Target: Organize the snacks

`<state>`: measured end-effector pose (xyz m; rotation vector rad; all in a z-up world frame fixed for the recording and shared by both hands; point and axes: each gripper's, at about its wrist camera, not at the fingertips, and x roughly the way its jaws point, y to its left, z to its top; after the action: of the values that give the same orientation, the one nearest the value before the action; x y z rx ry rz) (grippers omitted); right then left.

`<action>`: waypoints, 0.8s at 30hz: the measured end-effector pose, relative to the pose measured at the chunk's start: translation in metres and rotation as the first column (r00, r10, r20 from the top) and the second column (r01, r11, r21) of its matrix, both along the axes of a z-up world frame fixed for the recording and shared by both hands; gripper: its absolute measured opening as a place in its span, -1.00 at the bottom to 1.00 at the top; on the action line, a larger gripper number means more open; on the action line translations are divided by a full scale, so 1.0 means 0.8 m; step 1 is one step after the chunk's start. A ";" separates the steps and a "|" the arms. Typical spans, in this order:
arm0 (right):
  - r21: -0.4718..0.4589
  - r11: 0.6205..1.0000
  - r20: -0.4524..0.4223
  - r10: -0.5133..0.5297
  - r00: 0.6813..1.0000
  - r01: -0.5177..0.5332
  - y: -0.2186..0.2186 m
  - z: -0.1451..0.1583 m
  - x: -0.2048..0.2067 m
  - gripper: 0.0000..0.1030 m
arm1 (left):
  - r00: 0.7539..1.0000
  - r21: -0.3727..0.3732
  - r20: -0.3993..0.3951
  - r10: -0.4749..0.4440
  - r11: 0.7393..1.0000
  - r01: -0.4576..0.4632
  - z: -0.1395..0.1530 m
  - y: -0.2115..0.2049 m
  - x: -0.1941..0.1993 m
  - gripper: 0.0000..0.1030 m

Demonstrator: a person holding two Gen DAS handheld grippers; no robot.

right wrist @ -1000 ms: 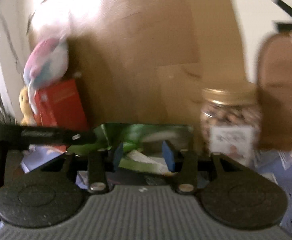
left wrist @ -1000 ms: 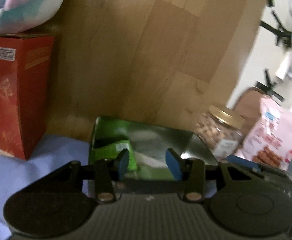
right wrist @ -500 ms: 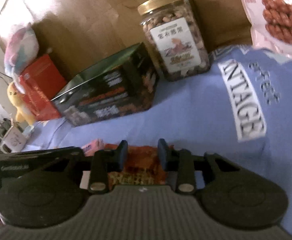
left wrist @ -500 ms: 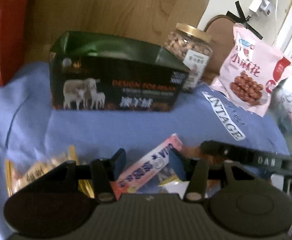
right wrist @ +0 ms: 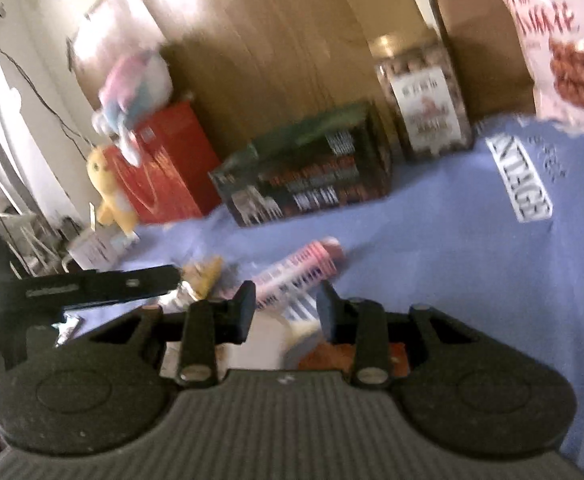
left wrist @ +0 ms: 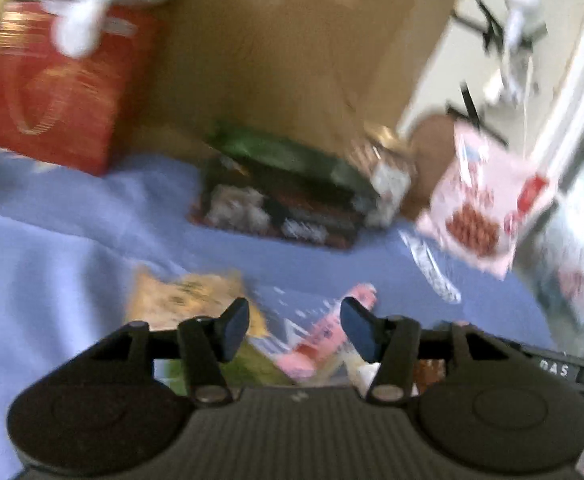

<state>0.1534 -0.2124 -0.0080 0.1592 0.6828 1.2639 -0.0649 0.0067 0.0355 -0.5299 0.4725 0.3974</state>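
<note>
A pile of small snack packets lies on the blue cloth (left wrist: 71,248) close to both grippers. My left gripper (left wrist: 296,330) hovers over it, its jaws opening with nothing pressed between the pads. A pink packet (left wrist: 324,328) lies below the gap and a yellow packet (left wrist: 183,300) just to its left. My right gripper (right wrist: 287,314) stands open above the same pile. The pink striped packet (right wrist: 300,272) is just beyond its tips and an orange packet (right wrist: 332,354) lies under it. The dark green box (left wrist: 279,192) (right wrist: 308,172) stands at the back.
A nut jar (right wrist: 424,108) and a pink snack bag (right wrist: 564,40) stand to the right of the box. To its left are a red box (right wrist: 163,164) with a pastel plush (right wrist: 135,84) on top and a yellow toy (right wrist: 109,188). A wooden board rises behind. The picture is blurred.
Both grippers have drawn back from the green box to the packet pile on the cloth. The left jaws have widened. The right jaws are narrower than a second ago.
</note>
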 end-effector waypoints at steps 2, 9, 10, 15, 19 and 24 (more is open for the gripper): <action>0.010 1.000 0.024 0.019 1.000 -0.019 -0.003 0.007 -0.008 -0.29 | 0.999 -0.032 0.030 0.043 0.999 -0.042 0.003 0.012 -0.032 0.00; -0.015 0.998 0.115 0.065 0.991 -0.064 -0.002 0.008 -0.039 -0.29 | 0.999 -0.077 0.049 -0.013 0.997 0.017 -0.003 0.004 -0.072 0.00; -0.022 0.998 0.114 0.064 0.991 -0.062 -0.003 0.006 -0.040 -0.29 | 0.998 -0.071 0.045 -0.033 0.997 0.036 -0.004 -0.002 -0.071 0.01; -0.066 0.997 0.150 0.054 0.987 -0.045 -0.011 0.004 -0.044 -0.29 | 0.995 -0.067 0.032 -0.095 0.993 0.097 -0.011 -0.025 -0.063 0.01; -0.144 0.989 0.201 0.014 0.979 0.015 -0.025 -0.007 -0.041 -0.08 | 0.981 -0.067 0.038 -0.190 0.979 0.193 -0.009 -0.048 -0.047 0.01; -0.193 0.980 0.186 -0.005 0.982 0.042 -0.046 -0.033 -0.035 0.09 | 0.967 -0.050 0.010 -0.254 0.966 0.254 -0.012 -0.072 -0.027 0.01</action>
<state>0.1254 -0.2489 -0.0346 -0.1113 0.6380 1.1643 -0.0865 -0.0511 0.0263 -0.5122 0.5408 0.1384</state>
